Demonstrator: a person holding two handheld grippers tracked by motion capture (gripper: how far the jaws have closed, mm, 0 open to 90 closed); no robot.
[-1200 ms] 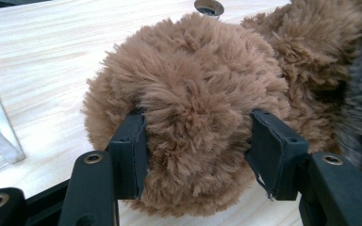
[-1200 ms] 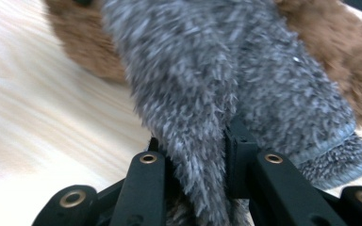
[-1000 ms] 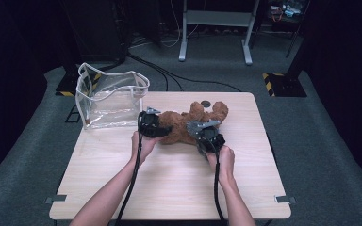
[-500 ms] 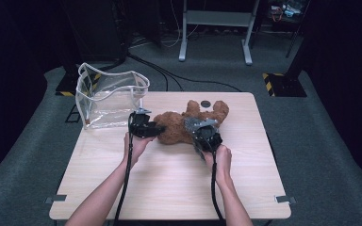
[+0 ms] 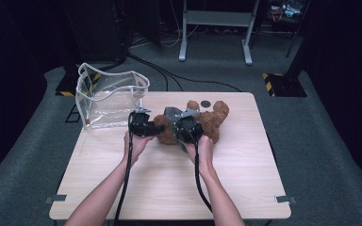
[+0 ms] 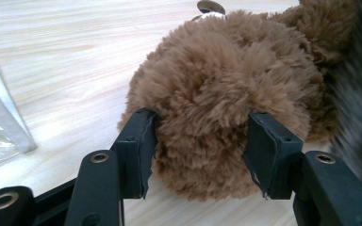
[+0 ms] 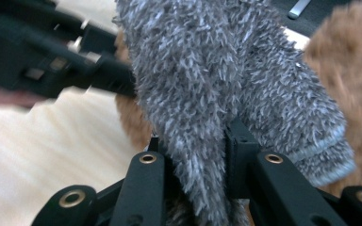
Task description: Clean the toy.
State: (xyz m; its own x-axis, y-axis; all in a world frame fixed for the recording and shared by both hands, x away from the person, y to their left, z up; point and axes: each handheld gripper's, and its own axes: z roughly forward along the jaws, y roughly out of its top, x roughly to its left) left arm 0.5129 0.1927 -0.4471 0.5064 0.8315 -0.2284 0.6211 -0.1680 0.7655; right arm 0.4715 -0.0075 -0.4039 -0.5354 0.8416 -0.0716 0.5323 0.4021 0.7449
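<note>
A brown teddy bear point(image 5: 214, 117) lies on the wooden table point(image 5: 169, 188), partly wrapped in a grey fuzzy cloth point(image 5: 172, 114). My left gripper point(image 5: 159, 128) comes at the bear's left end. In the left gripper view its pads point(image 6: 139, 150) press into a round brown plush limb point(image 6: 217, 94) from both sides, with the left gripper point(image 6: 198, 150) shut on it. My right gripper point(image 5: 180, 120) sits over the bear's middle. In the right gripper view the right gripper point(image 7: 195, 155) is shut on a fold of the grey cloth point(image 7: 207, 70), and brown plush point(image 7: 349, 61) shows to its right.
A clear plastic bag point(image 5: 111, 96) with white trim stands open at the table's back left, close to my left hand; its corner point(image 6: 0, 132) shows in the left gripper view. A small dark disc point(image 5: 206, 103) lies behind the bear. The table's near half is bare wood.
My right gripper has moved left and slightly up with the grey cloth in it. My left gripper shifted left early on, then stayed put on the plush limb.
</note>
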